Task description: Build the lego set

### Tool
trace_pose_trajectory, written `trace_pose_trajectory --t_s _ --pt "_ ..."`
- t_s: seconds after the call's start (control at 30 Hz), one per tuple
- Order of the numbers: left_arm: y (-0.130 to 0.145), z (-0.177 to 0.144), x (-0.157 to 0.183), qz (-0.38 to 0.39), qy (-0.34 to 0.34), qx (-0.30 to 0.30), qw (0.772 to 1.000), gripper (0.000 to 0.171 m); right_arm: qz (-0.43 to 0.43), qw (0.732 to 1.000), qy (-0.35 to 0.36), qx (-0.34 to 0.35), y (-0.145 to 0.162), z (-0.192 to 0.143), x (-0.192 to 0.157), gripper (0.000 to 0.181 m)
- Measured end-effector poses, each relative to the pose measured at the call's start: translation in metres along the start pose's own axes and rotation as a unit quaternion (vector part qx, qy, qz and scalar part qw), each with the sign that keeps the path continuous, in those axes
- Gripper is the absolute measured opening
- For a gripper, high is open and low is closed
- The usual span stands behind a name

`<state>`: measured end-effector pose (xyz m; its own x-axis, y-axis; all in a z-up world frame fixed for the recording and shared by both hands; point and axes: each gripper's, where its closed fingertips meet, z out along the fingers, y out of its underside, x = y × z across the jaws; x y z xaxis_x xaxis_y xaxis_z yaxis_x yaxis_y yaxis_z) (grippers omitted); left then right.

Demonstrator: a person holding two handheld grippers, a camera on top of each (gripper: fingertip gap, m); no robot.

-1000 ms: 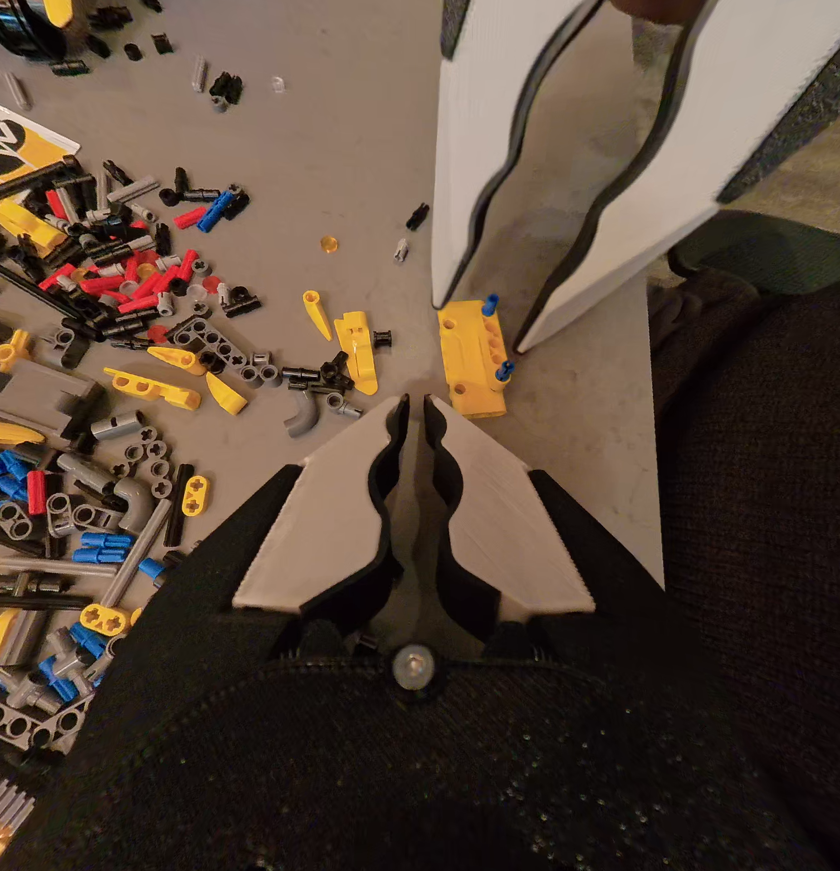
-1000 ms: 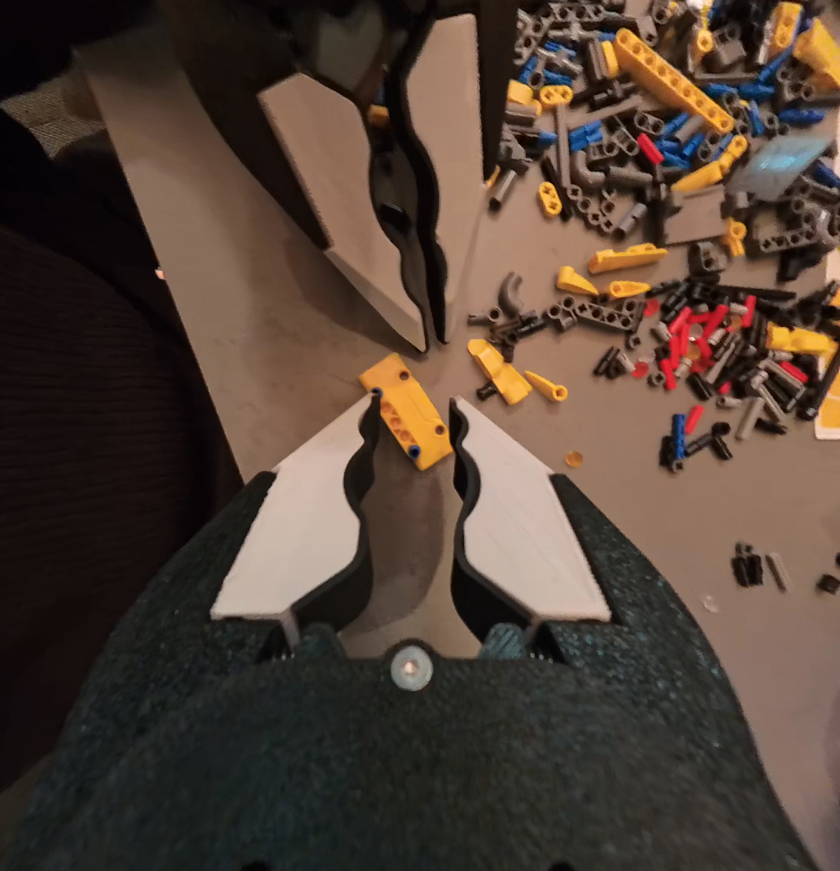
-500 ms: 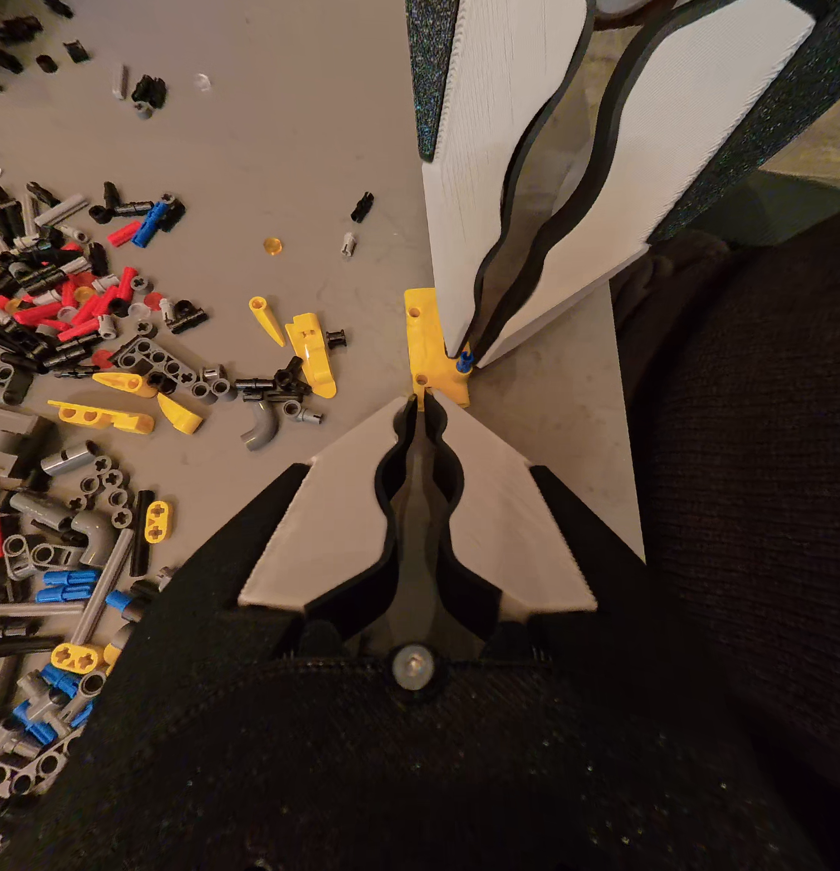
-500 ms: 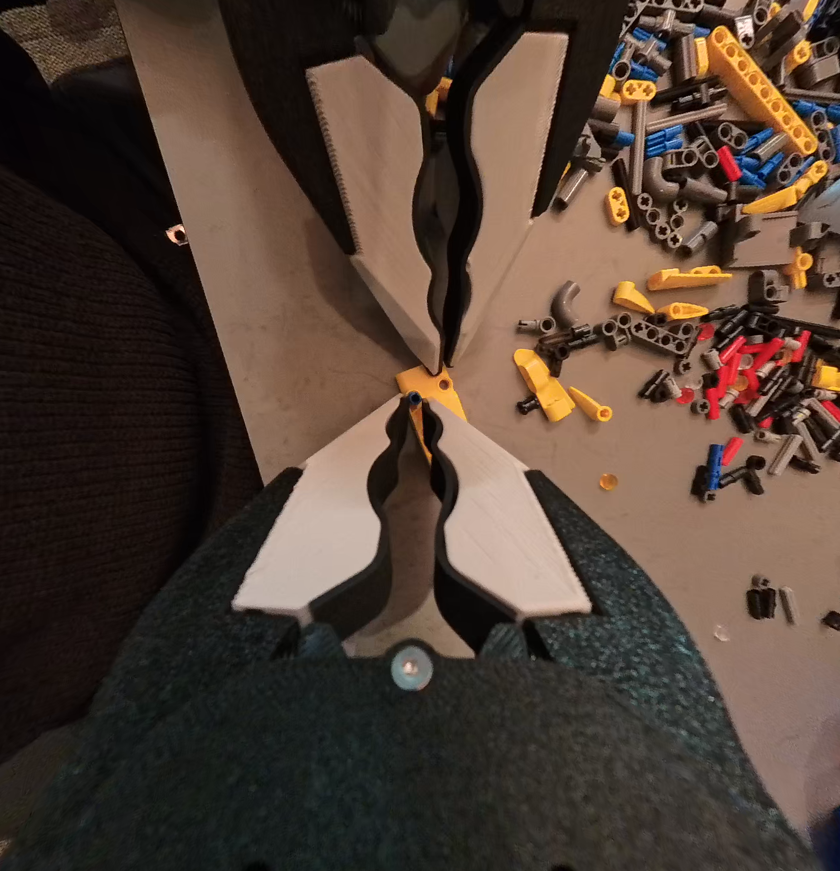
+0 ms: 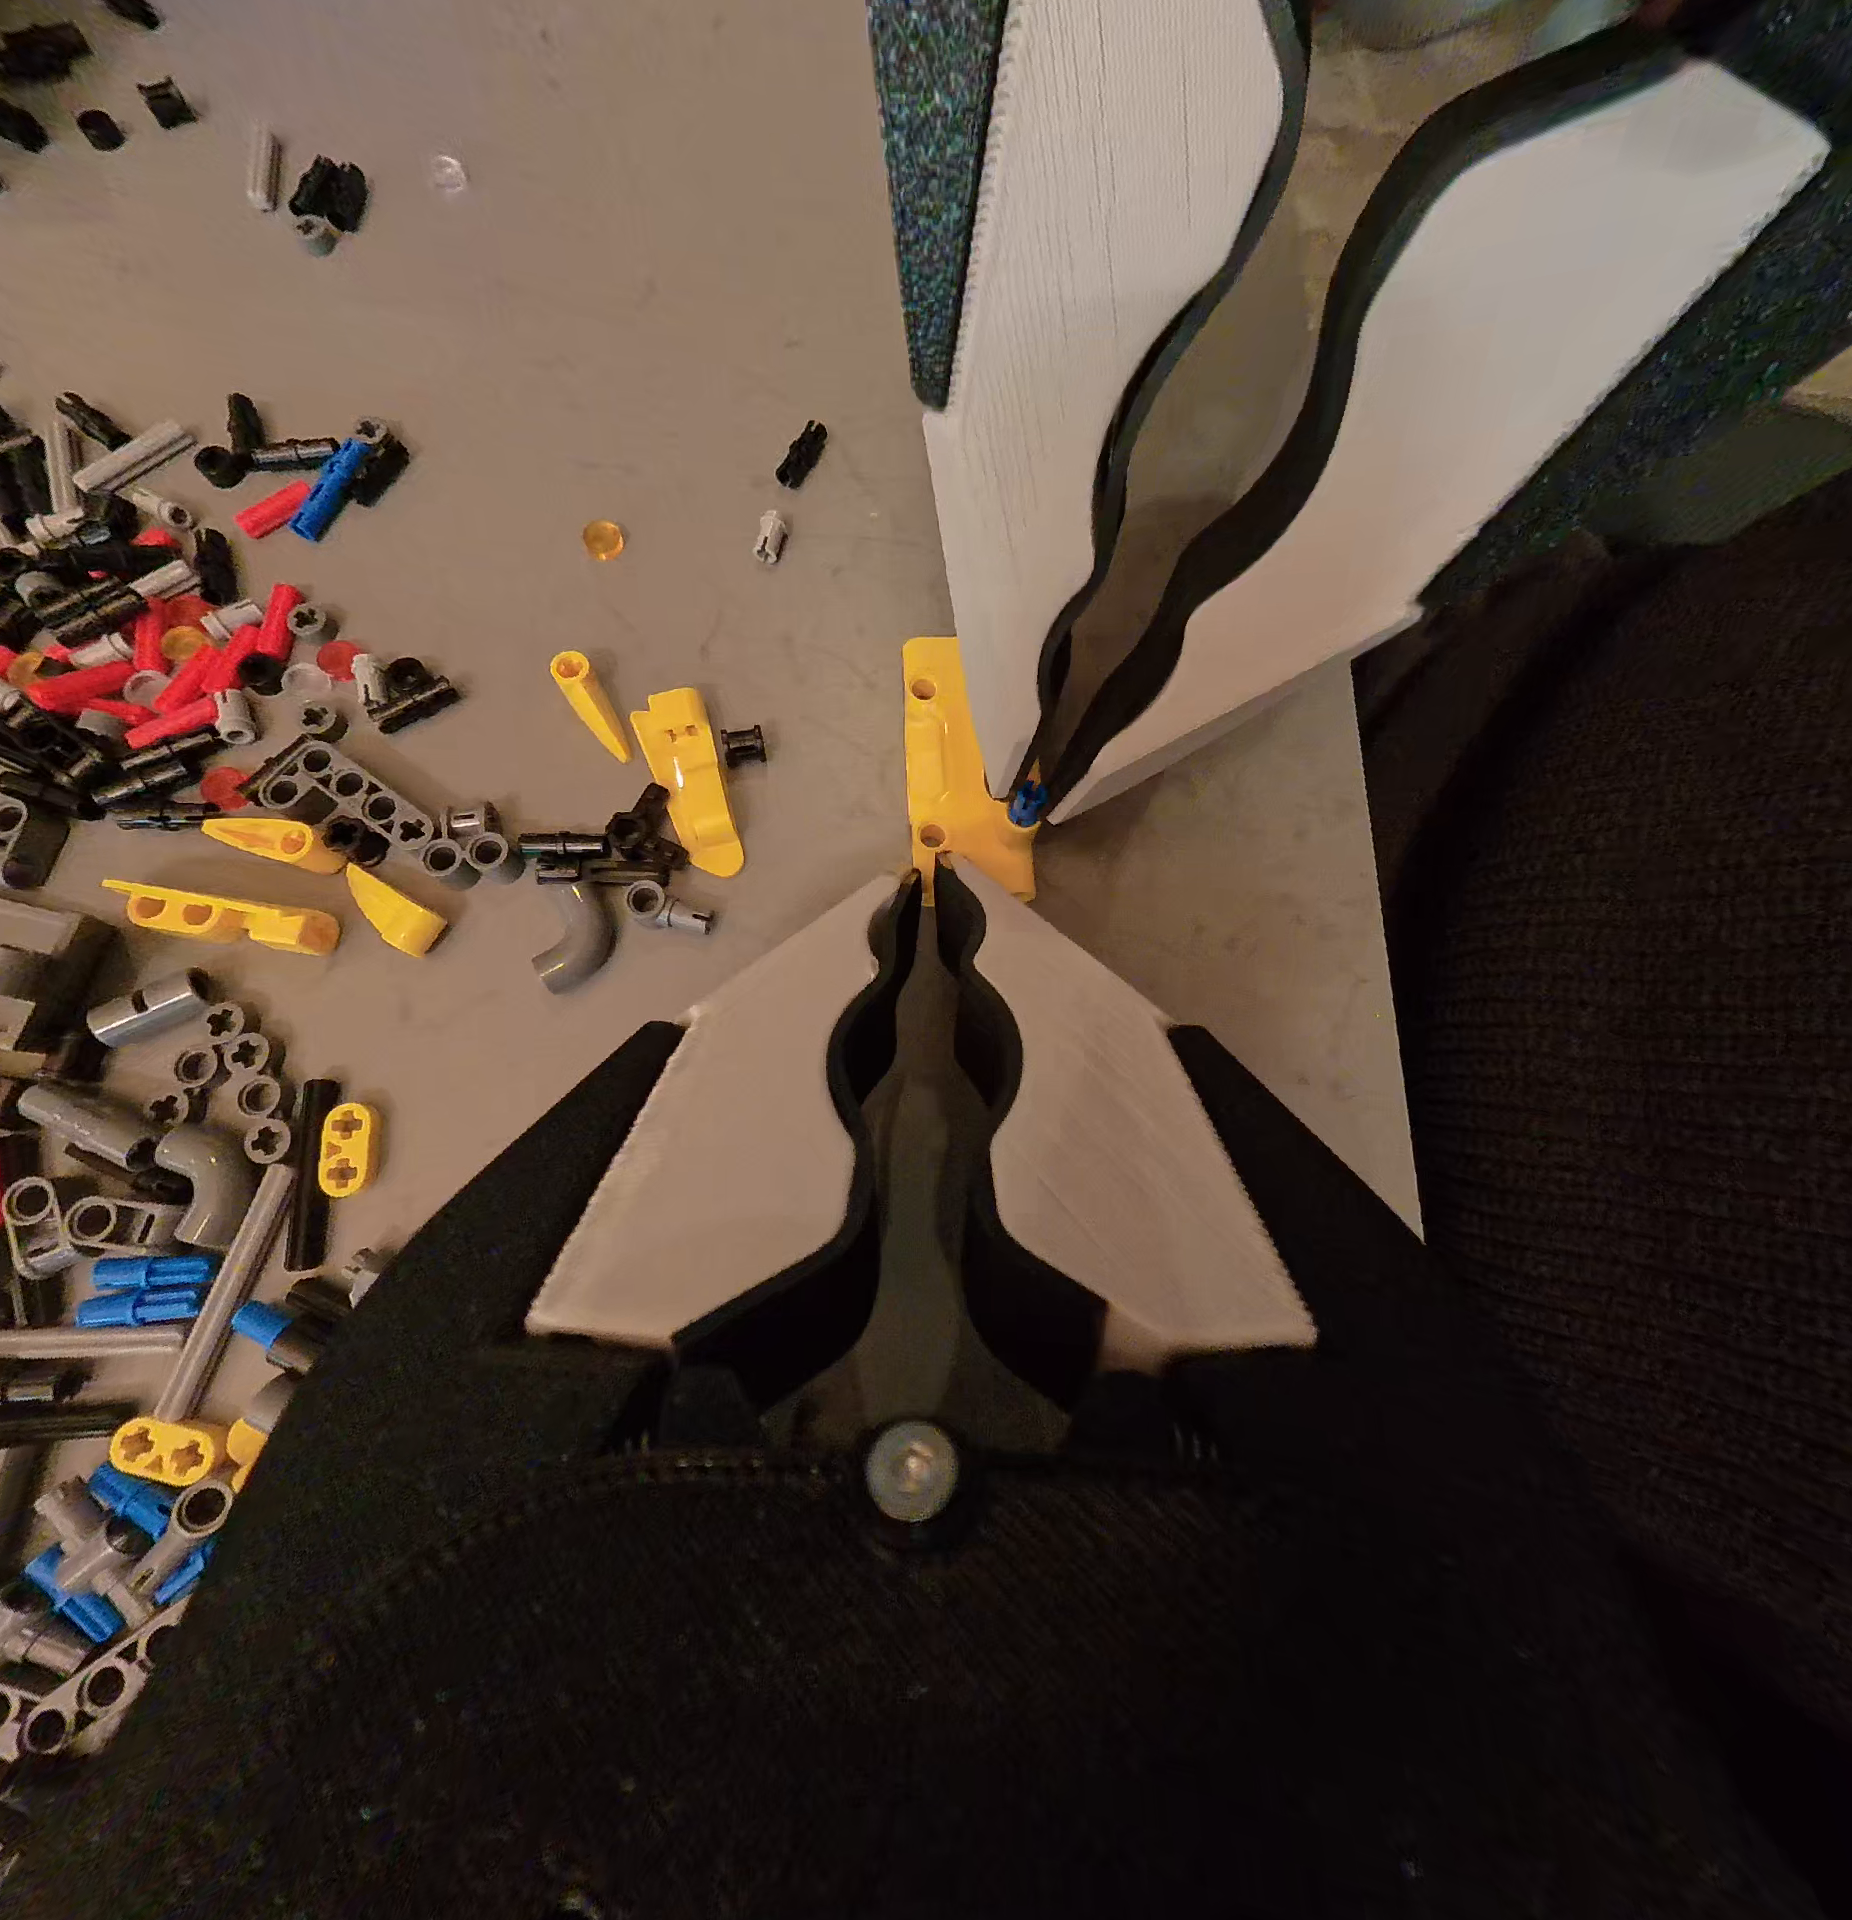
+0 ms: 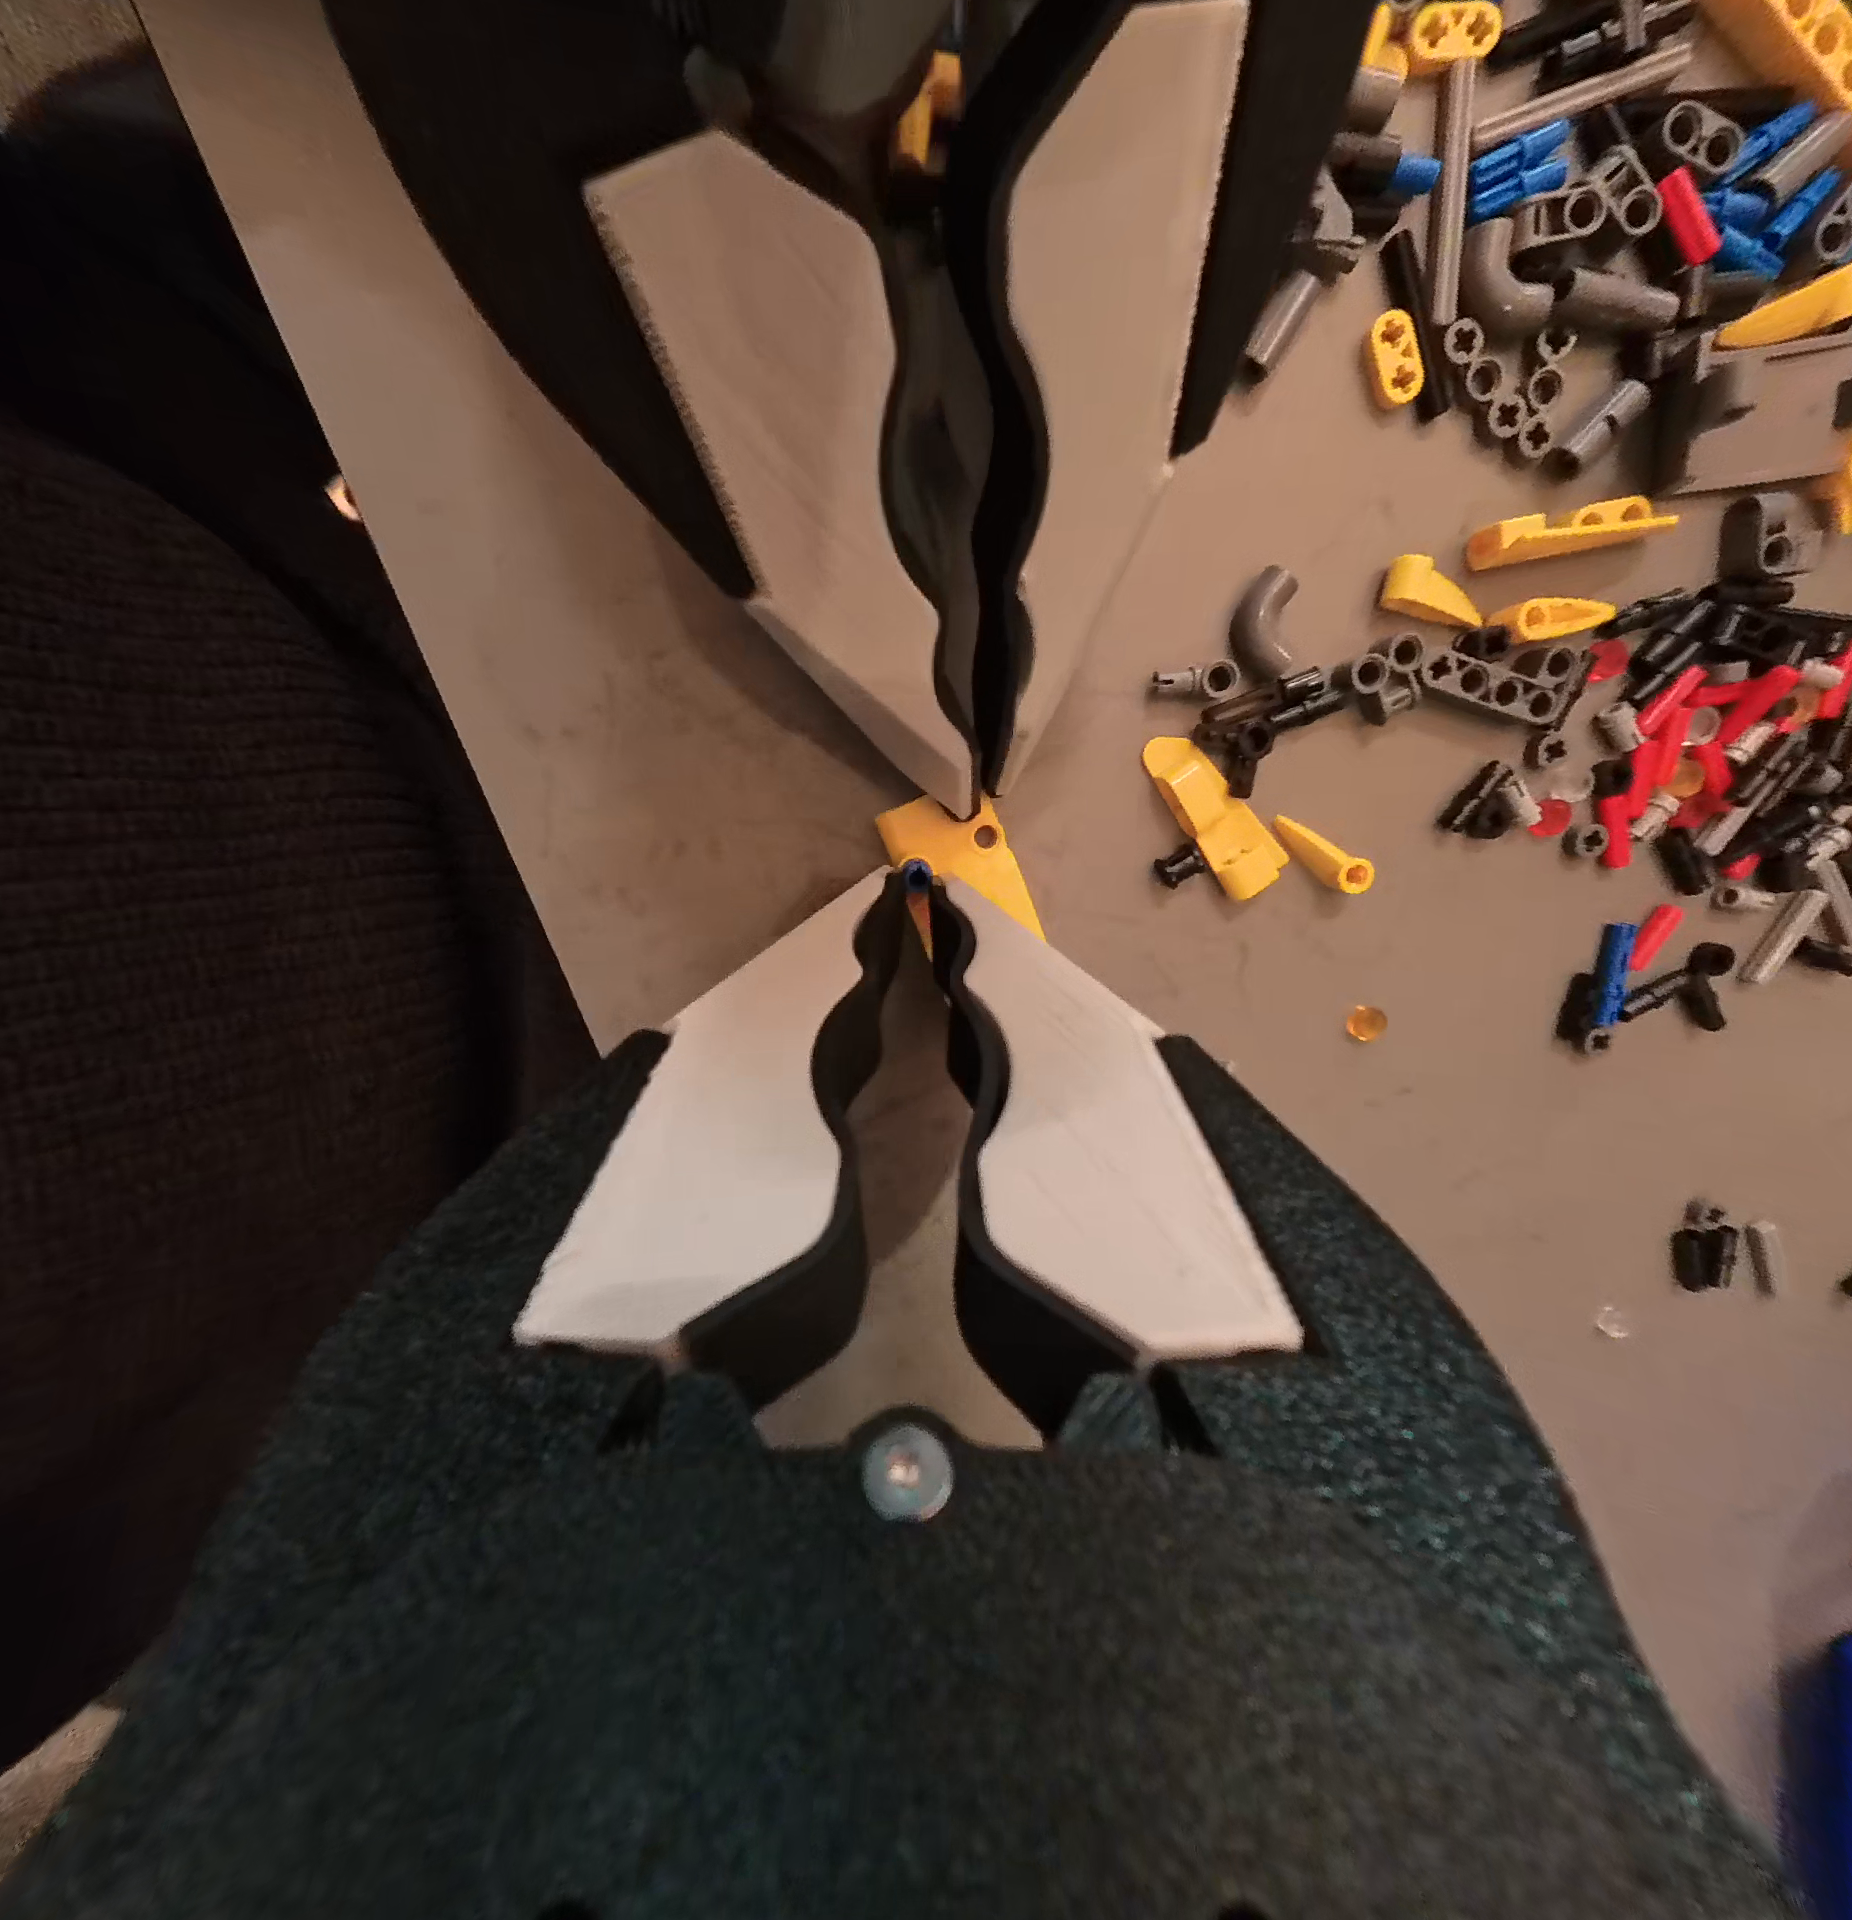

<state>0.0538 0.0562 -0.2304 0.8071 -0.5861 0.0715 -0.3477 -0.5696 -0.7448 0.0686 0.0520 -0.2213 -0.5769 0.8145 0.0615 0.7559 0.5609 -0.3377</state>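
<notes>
A yellow panel piece (image 5: 948, 748) stands on edge on the grey table near its edge; it also shows in the right wrist view (image 6: 963, 836). A blue pin (image 5: 1026, 800) sticks out of the panel's side. My left gripper (image 5: 924, 881) is shut on the panel's near edge; in the right wrist view it (image 6: 979, 800) comes down from the top. My right gripper (image 6: 914, 883) is shut on the blue pin (image 6: 914, 871); in the left wrist view it (image 5: 1036, 805) reaches in from the upper right. The two grippers face each other tip to tip.
A pile of loose black, red, grey, blue and yellow pieces (image 5: 174, 727) covers the table to the left, seen at the right in the right wrist view (image 6: 1680, 727). The table edge (image 5: 1379, 935) runs beside the panel, with a person's dark knitted clothing (image 5: 1628, 1039) beyond it. Both grippers' tips are close together, under 4 cm apart.
The right gripper came down over the panel and shut on the blue pin. The left gripper moved forward and shut on the panel's edge. The panel went from lying flat to standing on edge.
</notes>
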Motion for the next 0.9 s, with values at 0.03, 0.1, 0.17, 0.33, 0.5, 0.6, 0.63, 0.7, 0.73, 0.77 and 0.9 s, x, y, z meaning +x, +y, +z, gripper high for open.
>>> trace_pose_trajectory --t_s 0.03,0.1,0.17,0.33,0.5,0.6,0.63,0.7,0.73,0.77,0.9 --pt "0.000 0.000 0.000 0.000 0.000 0.000 1.000 0.000 -0.004 1.000 0.003 -0.009 0.000 0.000 0.000 0.005" --pt "0.000 0.000 0.000 0.000 -0.001 0.000 1.000 0.000 -0.013 1.000 0.010 -0.023 0.000 0.001 0.000 0.004" --pt "0.000 0.000 0.000 0.000 -0.002 0.000 1.000 0.000 -0.021 0.999 0.018 -0.034 0.000 0.001 0.000 0.004" --pt "0.000 0.000 -0.001 0.002 -0.003 0.000 1.000 0.000 -0.014 0.999 0.019 -0.029 0.000 0.001 0.000 0.005" --pt "-0.001 -0.001 -0.003 -0.003 -0.008 0.007 1.000 0.013 0.005 1.000 -0.002 0.022 -0.001 0.001 -0.001 0.014" --pt "-0.015 -0.008 -0.006 -0.021 -0.011 0.051 0.998 0.025 0.064 0.994 -0.078 0.049 -0.002 -0.004 -0.015 0.041" --pt "-0.021 -0.011 -0.006 -0.024 -0.010 0.069 0.997 0.026 0.079 0.991 -0.086 0.058 -0.001 -0.007 -0.013 0.043" --pt "-0.032 -0.018 -0.011 -0.028 -0.022 0.104 0.994 0.026 0.091 0.989 -0.071 0.088 0.000 -0.013 -0.002 0.044" --pt "-0.036 -0.022 -0.015 -0.031 -0.032 0.117 0.992 0.026 0.094 0.988 -0.056 0.106 0.000 -0.017 0.006 0.046" --pt "-0.038 -0.025 -0.019 -0.033 -0.045 0.126 0.990 0.026 0.100 0.986 -0.039 0.127 0.000 -0.021 0.016 0.050" --pt "-0.048 -0.035 -0.039 -0.042 -0.105 0.164 0.980 0.032 0.125 0.963 0.028 0.239 -0.007 -0.040 0.052 0.058"
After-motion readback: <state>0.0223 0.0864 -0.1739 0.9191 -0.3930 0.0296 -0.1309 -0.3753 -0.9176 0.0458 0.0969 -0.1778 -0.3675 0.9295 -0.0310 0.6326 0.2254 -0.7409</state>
